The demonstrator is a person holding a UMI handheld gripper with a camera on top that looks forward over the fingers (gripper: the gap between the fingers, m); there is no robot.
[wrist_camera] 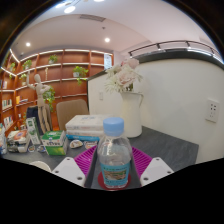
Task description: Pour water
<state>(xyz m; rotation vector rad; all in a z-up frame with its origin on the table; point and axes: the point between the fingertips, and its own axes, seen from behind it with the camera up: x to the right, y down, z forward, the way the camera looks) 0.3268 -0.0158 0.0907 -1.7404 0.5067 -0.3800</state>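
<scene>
Gripper view, left to right. Far left: wooden shelves point(45, 75) with small plants, and a clutter of cartons and packets point(30, 135) on the grey table point(175, 145). Behind them a clear plastic box point(85, 124). Middle: the water bottle point(115, 155), clear with a pale blue cap and a blue label, upright, sitting right between my fingers. Behind it a white jug with flowers point(125, 85) against a white wall point(175, 95). Far right: a wall socket point(211, 108).

My gripper point(112, 165): left pad point(84, 158) and right pad point(141, 160) show magenta on either side of the bottle. Both look pressed to its sides, no gap I can make out, so I read it as clamped on the bottle at roughly bottle width. Whether the bottle base is on the table or lifted, I cannot tell; the base is hidden low between my fingers.

Step, my judgement: bottle grasped, pour not started, since it stands vertical and the cap appears on. I see no obvious cup or glass to receive water. Next move calls for finding a receiver, getting the cap off, then carrying the bottle over and tilting slowly. Risk: a thin bottle may squash or slip under the grip.
</scene>
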